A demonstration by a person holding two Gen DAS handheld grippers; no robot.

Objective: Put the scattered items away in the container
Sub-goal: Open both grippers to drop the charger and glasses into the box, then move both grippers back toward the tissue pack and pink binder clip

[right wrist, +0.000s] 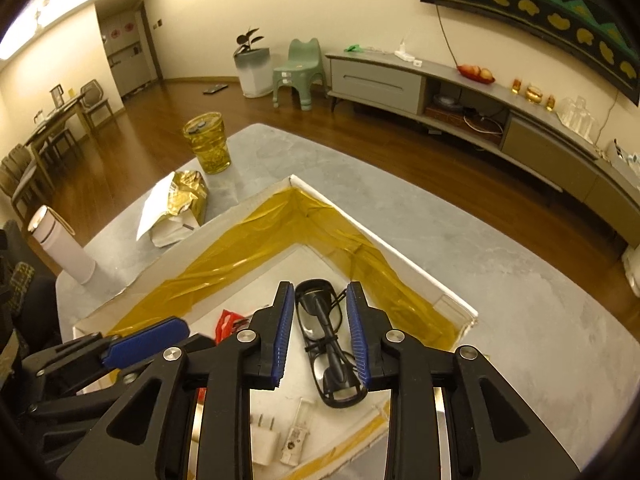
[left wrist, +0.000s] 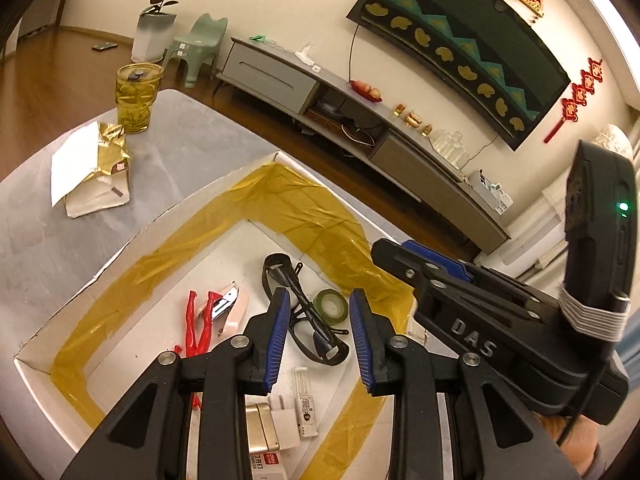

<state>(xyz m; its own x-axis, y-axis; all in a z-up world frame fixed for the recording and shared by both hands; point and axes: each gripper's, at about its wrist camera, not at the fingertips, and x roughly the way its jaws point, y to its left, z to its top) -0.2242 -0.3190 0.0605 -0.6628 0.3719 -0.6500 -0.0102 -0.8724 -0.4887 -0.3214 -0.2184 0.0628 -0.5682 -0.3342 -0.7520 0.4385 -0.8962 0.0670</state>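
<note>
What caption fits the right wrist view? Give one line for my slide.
Open right gripper poised over folded black glasses lying in the tape-lined white box.

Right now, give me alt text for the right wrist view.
The right tool, open, hovers over black glasses lying in a white box taped yellow inside. A white plug and a red item also lie in the box; the left tool enters from the left.
</note>
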